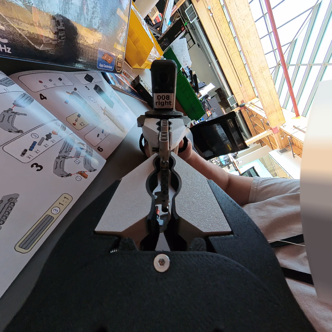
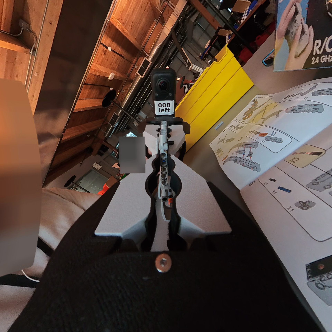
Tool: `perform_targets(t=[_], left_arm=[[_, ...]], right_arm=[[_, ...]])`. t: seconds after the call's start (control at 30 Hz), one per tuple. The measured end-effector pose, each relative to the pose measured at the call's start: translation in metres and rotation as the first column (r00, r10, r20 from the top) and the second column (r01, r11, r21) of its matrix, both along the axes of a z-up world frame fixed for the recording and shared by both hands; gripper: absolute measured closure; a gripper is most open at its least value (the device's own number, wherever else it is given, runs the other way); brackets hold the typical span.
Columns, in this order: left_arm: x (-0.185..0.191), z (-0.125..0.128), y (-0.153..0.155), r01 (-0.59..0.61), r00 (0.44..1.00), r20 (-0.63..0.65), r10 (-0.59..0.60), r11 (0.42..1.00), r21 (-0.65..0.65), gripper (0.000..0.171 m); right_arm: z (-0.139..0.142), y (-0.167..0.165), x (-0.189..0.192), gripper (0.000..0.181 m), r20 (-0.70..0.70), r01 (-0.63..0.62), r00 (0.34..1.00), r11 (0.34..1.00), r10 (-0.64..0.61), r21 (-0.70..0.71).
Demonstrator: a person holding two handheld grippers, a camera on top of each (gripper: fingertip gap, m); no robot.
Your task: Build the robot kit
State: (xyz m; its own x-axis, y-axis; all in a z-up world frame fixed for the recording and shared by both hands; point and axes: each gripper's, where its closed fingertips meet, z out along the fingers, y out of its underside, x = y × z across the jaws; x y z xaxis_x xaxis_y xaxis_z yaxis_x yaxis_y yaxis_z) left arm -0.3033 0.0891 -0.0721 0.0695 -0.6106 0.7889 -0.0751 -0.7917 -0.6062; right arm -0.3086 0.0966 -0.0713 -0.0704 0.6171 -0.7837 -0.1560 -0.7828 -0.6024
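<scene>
Left gripper (image 1: 162, 158) and right gripper (image 2: 164, 158) face each other, both pinching one grey toy beam assembly (image 1: 163, 143) just beside the open instruction booklet (image 1: 53, 143).

Each handheld gripper has a black, rough-textured printed body low in the frame, one silver screw (image 1: 161, 263) at its centre, and two pale grey wedge-shaped fingers (image 1: 125, 201) with scalloped black inner edges. The facing right gripper (image 1: 162, 142) at frame centre carries a black camera (image 1: 163, 79) with a white label. The person wears a white short-sleeved shirt (image 1: 269, 212) at the right edge, crossed by a black strap (image 1: 287, 240).
</scene>
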Motion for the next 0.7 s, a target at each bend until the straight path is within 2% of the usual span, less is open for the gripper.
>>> perform_targets(t=[0.23,0.7], left_arm=[[-0.0005,0.0006,-0.005,0.038,0.999,-0.009,-0.038,0.999,0.0,0.166],[0.0002,0.0093,0.0012,-0.001,0.998,0.068,0.003,0.999,-0.043,0.163]], right_arm=[[0.0002,-0.0044,-0.0007,0.177,0.002,-0.04,0.999,0.999,0.04,-0.001],[0.0043,-0.0014,0.0011,0.177,-0.035,-0.028,0.999,1.0,0.027,-0.013]])
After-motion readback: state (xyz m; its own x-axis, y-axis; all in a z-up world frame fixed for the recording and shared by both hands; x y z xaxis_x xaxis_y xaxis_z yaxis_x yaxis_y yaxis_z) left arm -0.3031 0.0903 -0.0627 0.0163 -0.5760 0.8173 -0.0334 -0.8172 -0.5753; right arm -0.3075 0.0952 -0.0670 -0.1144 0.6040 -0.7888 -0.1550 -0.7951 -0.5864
